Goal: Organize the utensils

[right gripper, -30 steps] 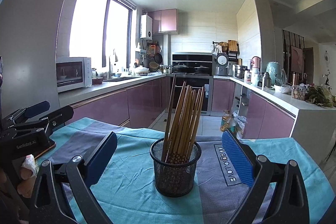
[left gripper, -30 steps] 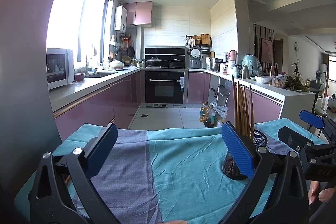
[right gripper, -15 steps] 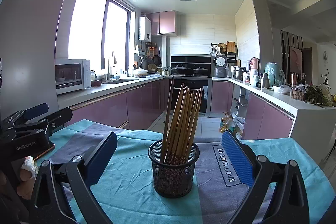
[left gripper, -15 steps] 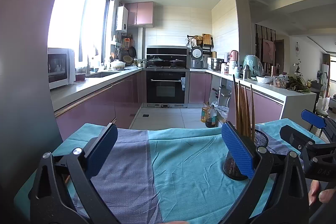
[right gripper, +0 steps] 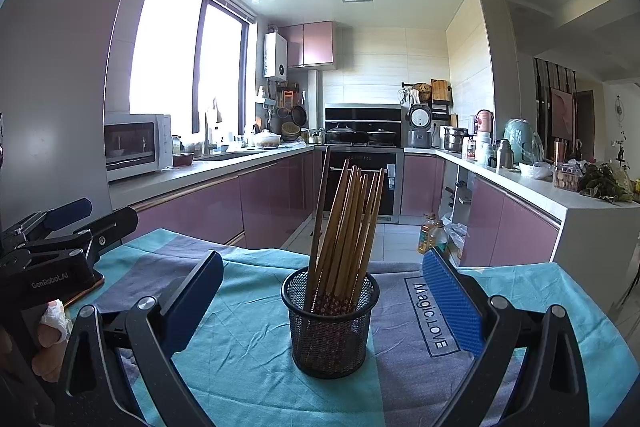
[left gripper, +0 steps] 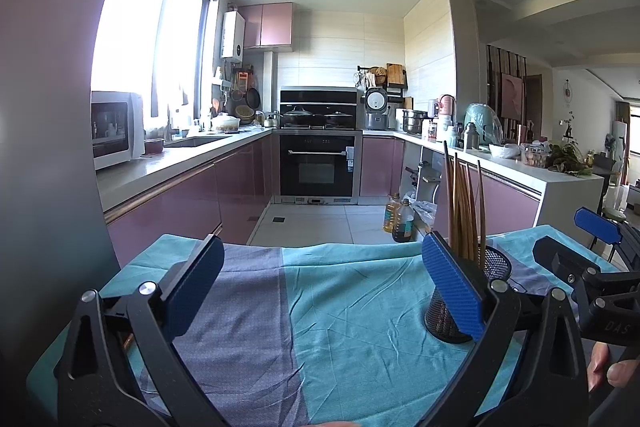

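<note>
A black mesh holder (right gripper: 330, 323) stands upright on the cloth-covered table, packed with several wooden chopsticks (right gripper: 347, 223) that lean slightly right. It sits straight ahead of my right gripper (right gripper: 320, 301), which is open and empty with the holder between and beyond its blue pads. In the left wrist view the same holder (left gripper: 468, 301) is at the right, partly behind the right pad of my left gripper (left gripper: 320, 287), also open and empty. The right gripper (left gripper: 596, 247) shows at the far right of that view, the left gripper (right gripper: 56, 239) at the far left of the right wrist view.
A teal and grey cloth (left gripper: 332, 307) printed "Magic.LOVE" (right gripper: 430, 315) covers the table. Beyond its far edge lie a tiled floor, purple cabinets, an oven (left gripper: 318, 163) and oil bottles (left gripper: 400, 213). A microwave (right gripper: 136, 143) sits on the left counter. A person's fingers (left gripper: 608, 367) hold the right gripper.
Both views have drifted only slightly, with the holder sitting marginally lower and closer in the right wrist view. Both grippers stay open and nothing was taken hold of.
</note>
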{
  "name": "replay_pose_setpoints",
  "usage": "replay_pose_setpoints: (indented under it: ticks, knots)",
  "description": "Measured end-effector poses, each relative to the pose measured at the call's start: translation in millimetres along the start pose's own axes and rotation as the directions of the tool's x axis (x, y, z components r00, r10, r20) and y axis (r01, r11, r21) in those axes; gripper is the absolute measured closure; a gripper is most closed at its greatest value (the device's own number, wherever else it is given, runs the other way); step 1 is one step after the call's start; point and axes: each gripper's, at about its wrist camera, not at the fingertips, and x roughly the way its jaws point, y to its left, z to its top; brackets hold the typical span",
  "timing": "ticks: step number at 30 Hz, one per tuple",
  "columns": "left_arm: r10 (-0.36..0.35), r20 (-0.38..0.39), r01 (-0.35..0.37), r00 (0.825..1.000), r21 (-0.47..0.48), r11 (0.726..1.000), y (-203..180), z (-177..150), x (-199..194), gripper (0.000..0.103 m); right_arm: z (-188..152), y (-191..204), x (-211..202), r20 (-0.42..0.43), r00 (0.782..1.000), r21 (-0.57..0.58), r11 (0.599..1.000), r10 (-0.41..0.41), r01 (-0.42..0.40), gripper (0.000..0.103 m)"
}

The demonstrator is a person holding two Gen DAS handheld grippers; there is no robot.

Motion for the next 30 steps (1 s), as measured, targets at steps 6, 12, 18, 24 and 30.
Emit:
replay_pose_setpoints:
  ticks: [6,12,18,24,30]
  knots:
    - [0.000,0.001,0.000,1.000,0.001,1.000,0.1,0.0,-0.1,0.006,0.5,0.6,1.3,-0.001,1.000,0.002,1.000,0.001,-0.001,0.007]
    - [0.003,-0.001,-0.003,1.000,-0.002,1.000,0.1,-1.7,1.1,0.006,0.2,0.5,1.3,0.002,1.000,0.002,1.000,-0.001,0.001,0.007]
    - [0.007,-0.004,-0.007,1.000,0.001,1.000,-0.2,-2.9,2.5,0.006,0.1,0.4,1.5,0.000,1.000,0.003,1.000,0.000,0.000,0.007]
    - [0.007,-0.007,-0.007,1.000,0.003,1.000,-1.0,-3.0,2.4,0.006,0.0,0.3,1.8,0.000,1.000,0.004,1.000,-0.001,0.001,0.007]
    - [0.007,-0.008,-0.007,1.000,0.003,1.000,-1.7,-2.7,3.9,0.006,0.5,-1.6,1.6,0.002,1.000,0.009,1.000,-0.004,0.003,0.007]
